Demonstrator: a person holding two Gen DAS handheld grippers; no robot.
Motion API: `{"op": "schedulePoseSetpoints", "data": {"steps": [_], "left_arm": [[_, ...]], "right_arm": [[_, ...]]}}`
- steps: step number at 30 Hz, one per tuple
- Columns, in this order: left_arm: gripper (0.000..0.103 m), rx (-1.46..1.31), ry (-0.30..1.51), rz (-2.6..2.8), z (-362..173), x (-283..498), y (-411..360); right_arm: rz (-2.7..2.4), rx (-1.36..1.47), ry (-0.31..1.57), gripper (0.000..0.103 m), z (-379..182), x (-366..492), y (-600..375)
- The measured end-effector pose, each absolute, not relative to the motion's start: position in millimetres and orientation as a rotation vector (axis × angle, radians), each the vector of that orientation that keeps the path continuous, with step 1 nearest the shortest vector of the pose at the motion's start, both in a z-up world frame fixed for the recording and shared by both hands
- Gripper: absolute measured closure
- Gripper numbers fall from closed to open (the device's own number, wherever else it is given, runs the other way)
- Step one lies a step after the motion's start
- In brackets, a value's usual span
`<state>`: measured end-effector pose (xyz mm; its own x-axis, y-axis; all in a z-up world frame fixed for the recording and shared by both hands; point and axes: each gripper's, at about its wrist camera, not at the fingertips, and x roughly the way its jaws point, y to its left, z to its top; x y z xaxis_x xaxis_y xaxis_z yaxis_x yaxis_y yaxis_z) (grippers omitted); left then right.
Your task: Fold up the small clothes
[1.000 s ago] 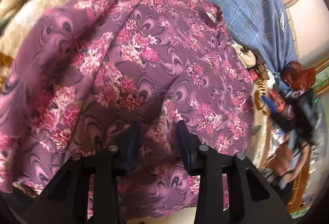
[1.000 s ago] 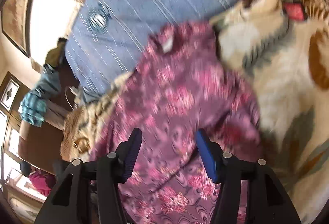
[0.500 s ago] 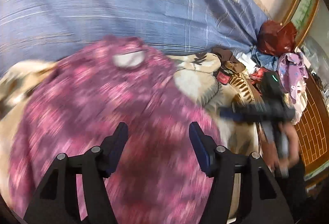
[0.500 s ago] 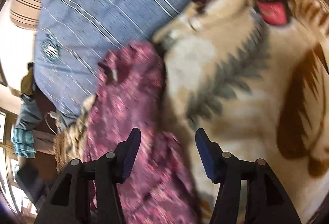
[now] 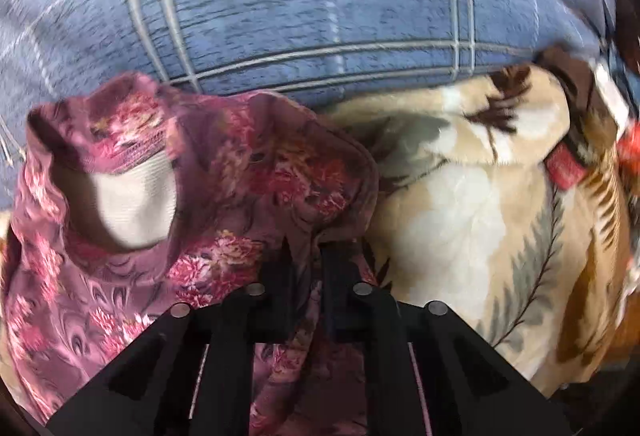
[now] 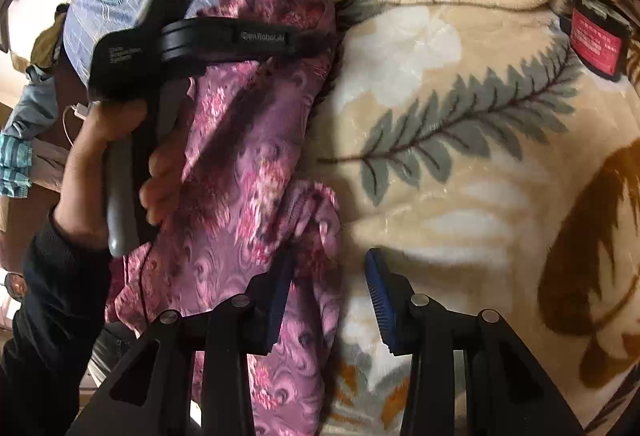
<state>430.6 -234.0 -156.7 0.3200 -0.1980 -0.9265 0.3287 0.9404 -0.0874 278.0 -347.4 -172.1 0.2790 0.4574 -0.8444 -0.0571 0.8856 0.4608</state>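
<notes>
Floral top is bunched at the blanket's left edge, long axis front-to-back. Left gripper is clamped on its fold; right gripper is held apart, gripping nothing, cloth by its left finger.

- The floral garment runs off the lower and left edges of the left wrist view; its hem is out of sight.
- The left gripper has its fingertips buried in the garment's folds, the pads hidden.
- The beige blanket is cut by the right and bottom edges in the right wrist view.
- The blanket's far-right corner in the left wrist view is motion-blurred.
</notes>
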Motion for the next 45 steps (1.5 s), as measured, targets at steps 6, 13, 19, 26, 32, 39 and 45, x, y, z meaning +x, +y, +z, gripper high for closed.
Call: {"op": "schedulePoseSetpoints", "data": {"steps": [6, 13, 19, 26, 32, 39, 45], "left_arm": [[0.098, -0.176, 1.234, -0.419, -126.8, 439.6, -183.3], [0.097, -0.295, 1.313, -0.384, -130.7, 449.3, -155.2], [0.076, -0.195, 1.274, -0.352, -120.4, 443.1, -178.6], [0.049, -0.072, 1.224, -0.4, -103.2, 440.1, -217.9], [0.054, 0.055, 1.248, -0.405, -131.9, 442.5, -258.2], [0.096, 0.087, 1.23, -0.381, -145.5, 446.1, -277.0], [0.096, -0.213, 1.251, -0.469, -123.1, 460.1, -233.8]], "right_arm": [[0.363, 0.296, 1.266, 0.063, -173.4, 282.4, -337.0], [0.315, 0.322, 1.197, 0.062, -175.3, 287.3, -337.7], [0.287, 0.305, 1.255, 0.099, -173.2, 281.9, -343.2], [0.271, 0.336, 1.233, 0.099, -161.5, 265.8, -364.6], [0.263, 0.315, 1.245, 0.098, -152.8, 256.4, -364.9], [0.286, 0.242, 1.235, 0.093, -150.2, 250.7, -352.3], [0.323, 0.267, 1.101, 0.053, -129.3, 252.9, -359.8]]}}
